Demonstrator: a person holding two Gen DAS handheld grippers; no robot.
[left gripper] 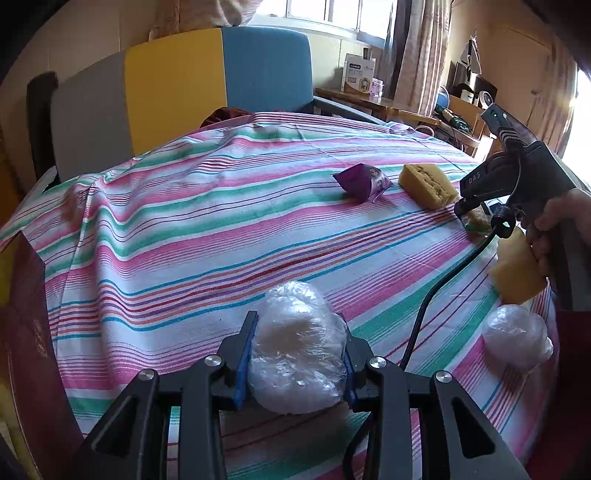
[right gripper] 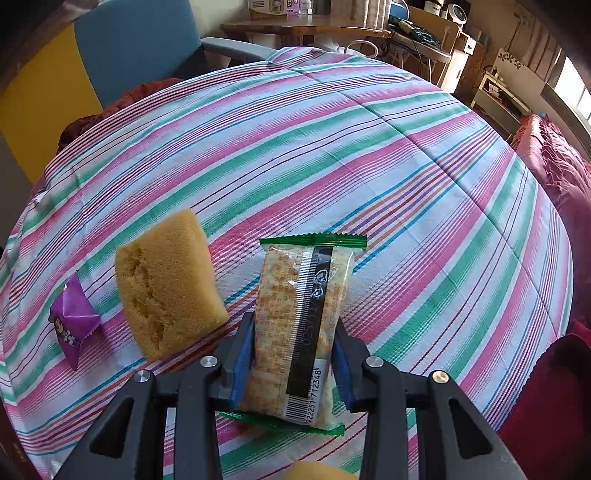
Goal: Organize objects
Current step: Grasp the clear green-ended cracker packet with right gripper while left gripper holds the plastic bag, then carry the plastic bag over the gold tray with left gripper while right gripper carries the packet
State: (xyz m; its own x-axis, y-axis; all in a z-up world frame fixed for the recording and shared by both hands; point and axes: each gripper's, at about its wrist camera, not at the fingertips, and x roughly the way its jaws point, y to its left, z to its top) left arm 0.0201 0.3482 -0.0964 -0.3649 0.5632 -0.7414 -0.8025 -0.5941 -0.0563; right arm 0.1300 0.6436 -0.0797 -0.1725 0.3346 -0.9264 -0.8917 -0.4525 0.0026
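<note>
Worktop (left gripper: pixel 207 221) draped in striped cloth: pink, green, white, thin blue and red lines. Behind it a chair (left gripper: pixel 184 92) with backrest panels in grey, yellow and blue. Window (left gripper: pixel 332 14) at rear, strong daylight; patterned curtain (left gripper: pixel 417 55) hanging beside it. Wooden side table (left gripper: pixel 373 103) under the window carries a white box (left gripper: pixel 358 75). Cluttered shelving (right gripper: pixel 436 40) along the far wall. Dark red bedding (right gripper: pixel 554 162) at right edge.
</note>
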